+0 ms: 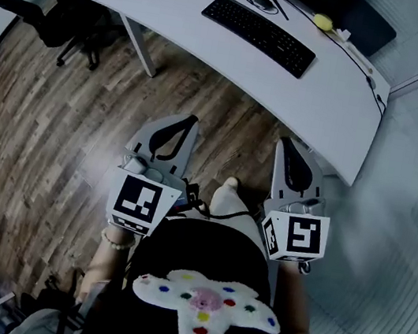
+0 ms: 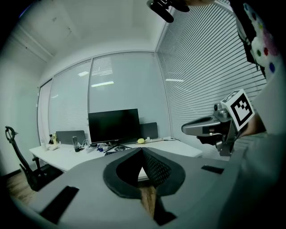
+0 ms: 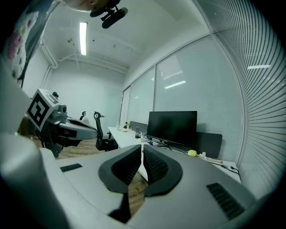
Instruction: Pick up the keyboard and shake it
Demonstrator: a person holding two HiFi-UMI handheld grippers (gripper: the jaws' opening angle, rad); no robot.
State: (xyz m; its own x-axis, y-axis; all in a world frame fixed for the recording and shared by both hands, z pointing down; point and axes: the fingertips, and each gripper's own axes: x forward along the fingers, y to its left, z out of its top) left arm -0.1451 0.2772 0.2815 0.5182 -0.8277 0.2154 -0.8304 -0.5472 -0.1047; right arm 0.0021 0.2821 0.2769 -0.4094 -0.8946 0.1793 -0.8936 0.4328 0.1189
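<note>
Room: office with a wood-plank floor (image 1: 65, 121), glass partitions and slatted blinds; a curved white desk (image 1: 324, 103) stands ahead of both grippers
Left gripper (image 2: 142, 151): clenched on nothing, the dark pads meeting at the tips; it is held nearly level over the floor, short of the desk's near edge
Right gripper (image 3: 142, 150): also closed and empty, beside the left one and pointing the same way
Keyboard place: keyboard (image 1: 258, 34) lies flat on the desk, ahead of both grippers and well apart from them, roughly between the lines they point along; neither gripper view shows it clearly
Keyboard look: black, long and low, full-width with a number block, set at a slant to the desk edge; it appears rigid and thin
Around it: mouse (image 1: 260, 2) just beyond it, monitor (image 2: 114, 126) farther back, a small yellow object (image 1: 323, 21) beyond its right end
Done so far: nothing, judging by how things lie; the keyboard rests untouched
Left to do: close in on the desk, open the jaws, take hold, lift, shake
Likely demand: a grip at each short end seems sensible; the low profile leaves little edge for the pads to catch
</note>
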